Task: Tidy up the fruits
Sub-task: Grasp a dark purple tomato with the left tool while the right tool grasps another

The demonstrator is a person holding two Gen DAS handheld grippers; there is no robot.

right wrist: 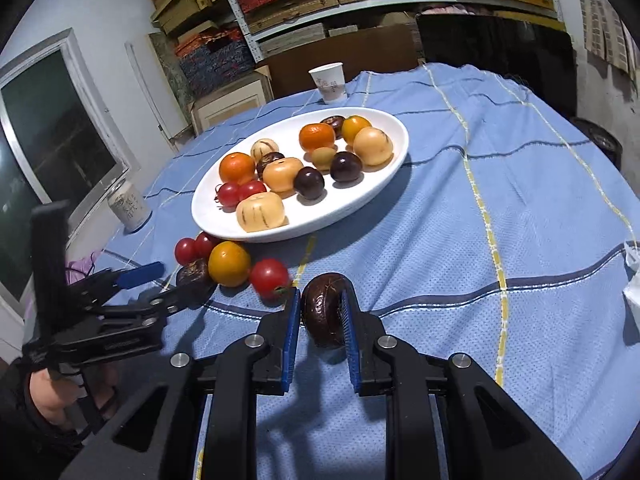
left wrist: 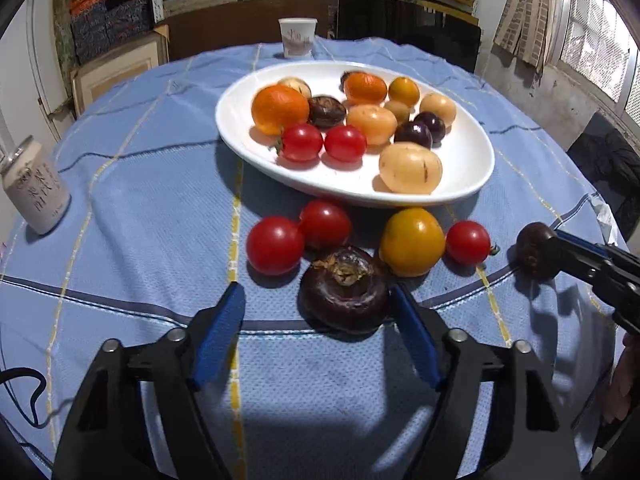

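My right tongs [right wrist: 320, 316] pinch a dark chestnut [right wrist: 322, 310] just short of the white plate [right wrist: 208, 216], so I lift clear of its rim, while my left tongs [left wrist: 318, 312] gape wide around another chestnut [left wrist: 344, 290].

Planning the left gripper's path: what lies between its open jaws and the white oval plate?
In the left wrist view: dark water chestnut, then yellow tomato and red tomatoes before the plate.
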